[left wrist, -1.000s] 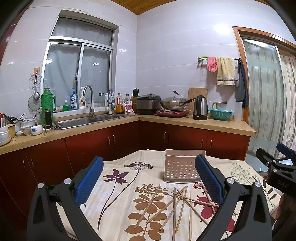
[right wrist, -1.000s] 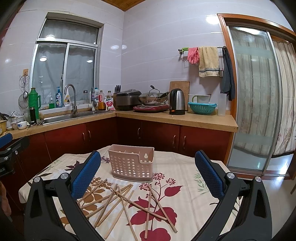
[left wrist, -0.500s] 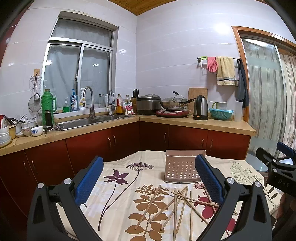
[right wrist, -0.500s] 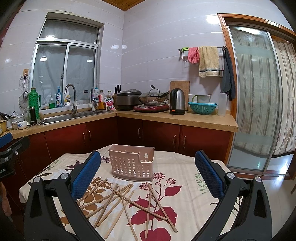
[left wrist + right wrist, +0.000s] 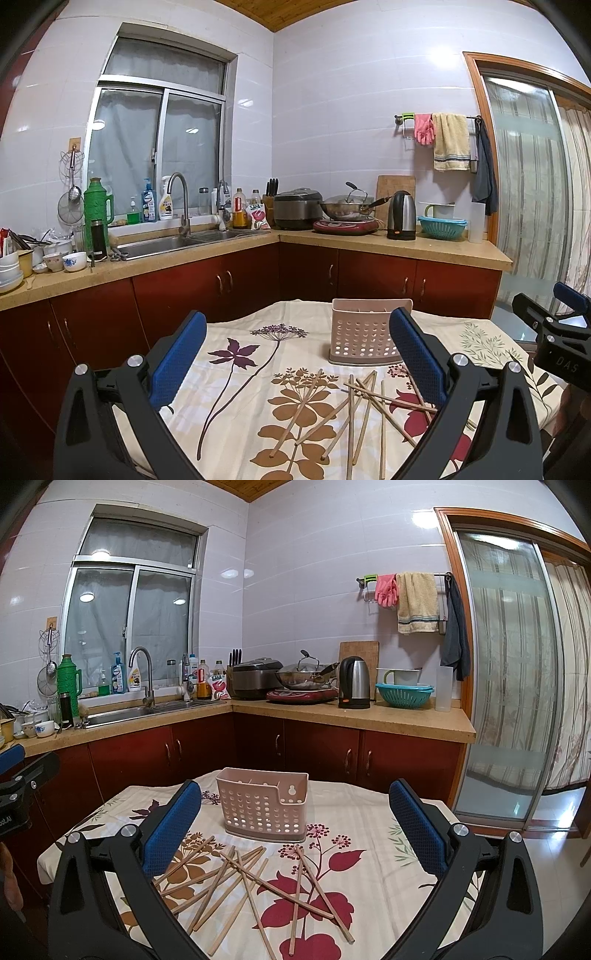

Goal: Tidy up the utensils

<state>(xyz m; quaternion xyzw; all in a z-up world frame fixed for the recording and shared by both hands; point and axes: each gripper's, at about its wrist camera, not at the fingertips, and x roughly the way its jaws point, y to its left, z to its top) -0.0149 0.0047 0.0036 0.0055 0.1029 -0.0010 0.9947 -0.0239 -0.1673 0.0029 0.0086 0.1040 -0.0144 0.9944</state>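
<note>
- We are holding the left hand-held gripper (image 5: 297,354) above the near edge of the cloth-covered counter (image 5: 236,398), its blue-padded fingers spread wide apart and clasping nothing.
- We are holding the right hand-held gripper (image 5: 295,830) level at much the same height, its jaws likewise standing wide apart and empty, with the scattered chopsticks (image 5: 255,882) lying beneath and between them.
- The wooden chopsticks are lying loose and crossed over one another on the floral cloth, at about 6 o'clock from the pink perforated utensil holder (image 5: 264,803); in the left view the heap sits toward 5 o'clock of the frame.
- The holder is standing upright just beyond the heap, open mouth up; we judge it is set close by so that each stick needs only a short lift to be dropped in.
- We cannot tell whether anything is already resting inside the holder, since its rim is hiding the interior.
- Both tools are pointing forward across the counter toward 12 o'clock, tilted only slightly down, each catching the other at the edge of its view.
- We are reading the wide jaws as readiness for a first pick; the sorting appears not yet begun, as every stick we can see is lying flat on the cloth.
- The crossed sticks may be shifting their neighbours when one is pinched, so a lone outer stick looks the safer start.
</note>
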